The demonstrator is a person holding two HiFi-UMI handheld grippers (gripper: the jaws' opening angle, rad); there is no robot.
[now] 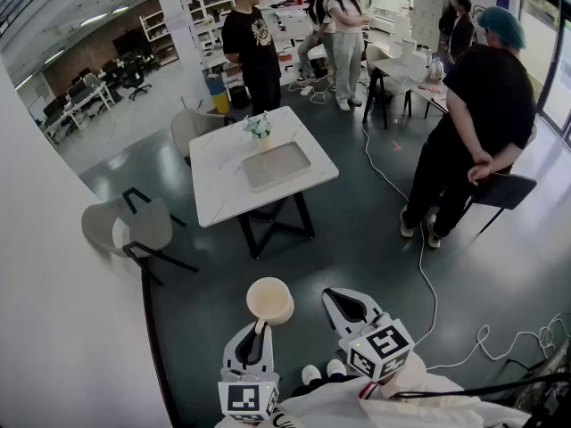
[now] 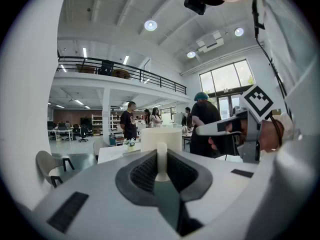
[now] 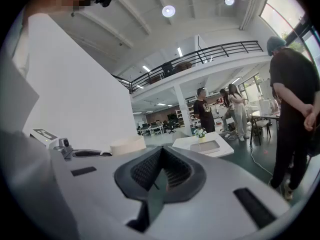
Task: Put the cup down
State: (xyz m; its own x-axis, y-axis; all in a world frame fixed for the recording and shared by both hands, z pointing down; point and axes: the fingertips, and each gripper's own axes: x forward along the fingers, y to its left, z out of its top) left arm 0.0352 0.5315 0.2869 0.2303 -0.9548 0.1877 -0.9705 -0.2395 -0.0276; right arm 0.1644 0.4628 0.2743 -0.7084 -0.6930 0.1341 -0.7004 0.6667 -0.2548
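A cream cup (image 1: 269, 300) hangs in the air over the dark floor, held by its handle. My left gripper (image 1: 260, 328) is shut on that handle. In the left gripper view the handle (image 2: 161, 160) stands upright between the jaws, with the cup (image 2: 161, 138) just beyond them. My right gripper (image 1: 333, 295) is beside the cup on its right, shut with nothing between its jaws. The right gripper view shows the cup (image 3: 127, 145) at the left. Ahead stands a white table (image 1: 223, 190) with a grey tray (image 1: 277, 165).
A small flower pot (image 1: 259, 127) stands at the table's far end. Grey chairs (image 1: 134, 226) are left of the table. A person in black (image 1: 477, 123) stands at the right with a white cable (image 1: 428, 283) on the floor. More people stand beyond the table.
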